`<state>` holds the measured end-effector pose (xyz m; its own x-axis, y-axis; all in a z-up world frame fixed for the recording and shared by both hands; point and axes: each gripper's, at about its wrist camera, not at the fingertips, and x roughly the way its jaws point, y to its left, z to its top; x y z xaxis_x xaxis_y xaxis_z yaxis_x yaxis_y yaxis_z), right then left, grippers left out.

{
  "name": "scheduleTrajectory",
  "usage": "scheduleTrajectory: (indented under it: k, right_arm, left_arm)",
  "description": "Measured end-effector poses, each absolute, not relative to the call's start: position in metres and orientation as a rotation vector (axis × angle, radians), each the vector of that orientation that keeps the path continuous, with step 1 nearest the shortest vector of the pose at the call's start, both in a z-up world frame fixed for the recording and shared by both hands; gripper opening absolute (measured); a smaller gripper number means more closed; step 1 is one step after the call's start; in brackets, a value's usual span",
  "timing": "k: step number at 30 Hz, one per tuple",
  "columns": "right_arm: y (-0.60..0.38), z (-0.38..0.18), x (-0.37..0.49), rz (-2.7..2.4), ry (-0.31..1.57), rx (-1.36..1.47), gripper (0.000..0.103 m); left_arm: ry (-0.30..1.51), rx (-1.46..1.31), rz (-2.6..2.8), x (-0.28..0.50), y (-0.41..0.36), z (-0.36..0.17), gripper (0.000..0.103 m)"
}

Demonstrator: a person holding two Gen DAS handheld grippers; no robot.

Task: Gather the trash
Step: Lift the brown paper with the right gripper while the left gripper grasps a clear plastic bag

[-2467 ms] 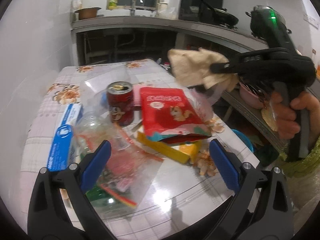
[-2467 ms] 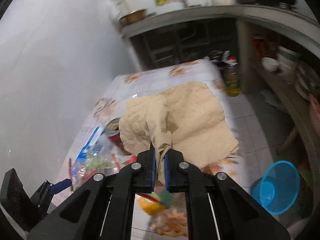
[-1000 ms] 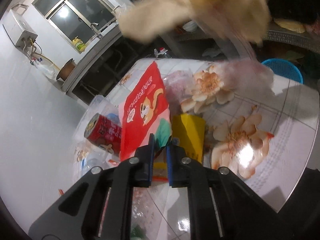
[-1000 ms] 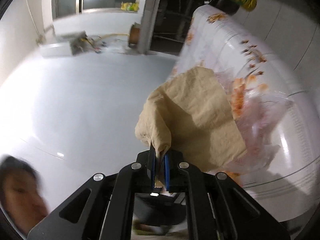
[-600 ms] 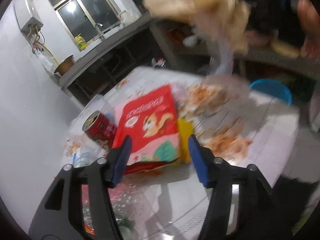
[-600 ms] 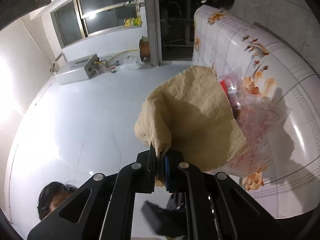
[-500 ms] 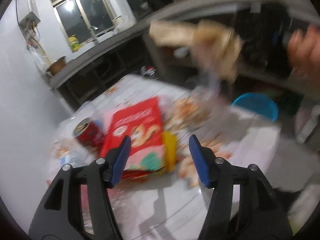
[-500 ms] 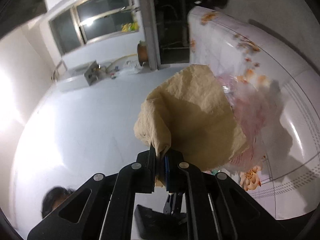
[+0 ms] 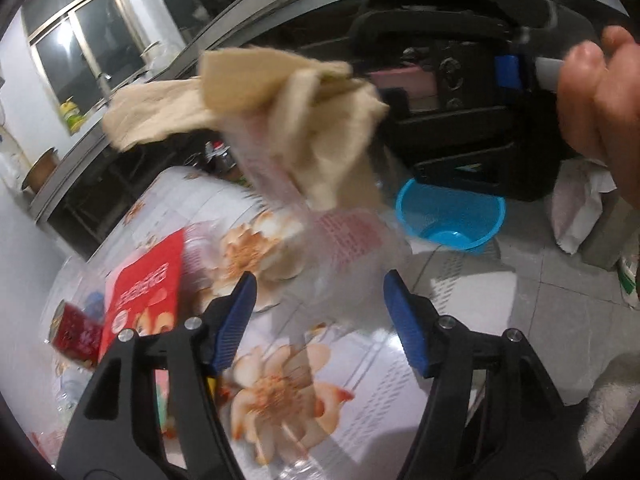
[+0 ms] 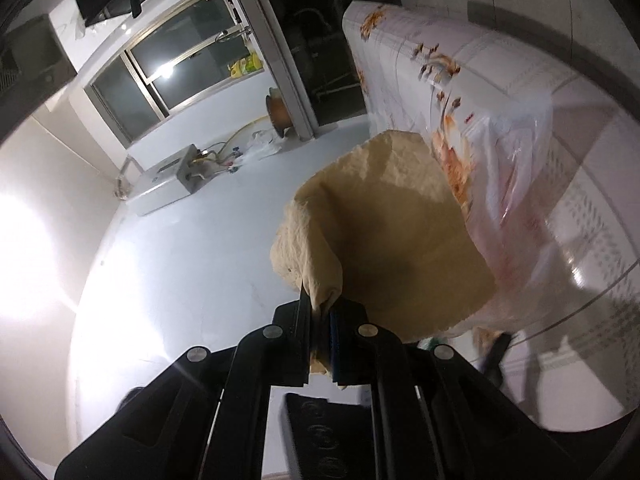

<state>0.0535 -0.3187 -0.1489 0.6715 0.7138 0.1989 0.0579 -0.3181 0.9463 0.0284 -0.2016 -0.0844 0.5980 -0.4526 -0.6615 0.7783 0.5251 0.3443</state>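
Note:
My right gripper is shut on a crumpled tan paper, and a clear plastic bag hangs beside it. In the left wrist view that tan paper hangs in the air over the table edge, pinched by the right gripper, with the clear bag drooping below it. My left gripper sits lower, its jaws opening. The bag's blurred lower end hangs between the blue pads without being pressed. A red snack packet and a red can lie on the table at the left.
A blue plastic basket stands on the tiled floor just past the flowered table. A hand grips the right tool at the upper right. A counter with dark shelves runs behind. White sacks lie on the floor at the right.
My left gripper went from shut to wide open and swung right, toward the table edge and the blue basket. The right gripper rolled and sank, still holding the paper and bag.

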Motion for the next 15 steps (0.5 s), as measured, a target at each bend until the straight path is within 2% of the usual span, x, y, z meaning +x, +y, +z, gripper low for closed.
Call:
scheduleTrajectory:
  k: [6,9,15]
  right_arm:
    - [-0.307,-0.12,0.056,0.852,0.634,1.743,0.008]
    - [-0.297,-0.105,0.059,0.917,0.632,1.717,0.008]
    - [-0.266,-0.107,0.072,1.005,0.679,1.717,0.007]
  left_arm:
    - [0.538,0.622,-0.814,0.021,-0.188,-0.078,0.062]
    - [0.519,0.601,-0.788,0.013,-0.175,-0.069,0.071]
    - [0.509,0.526,-0.749,0.003,-0.145,-0.051,0.079]
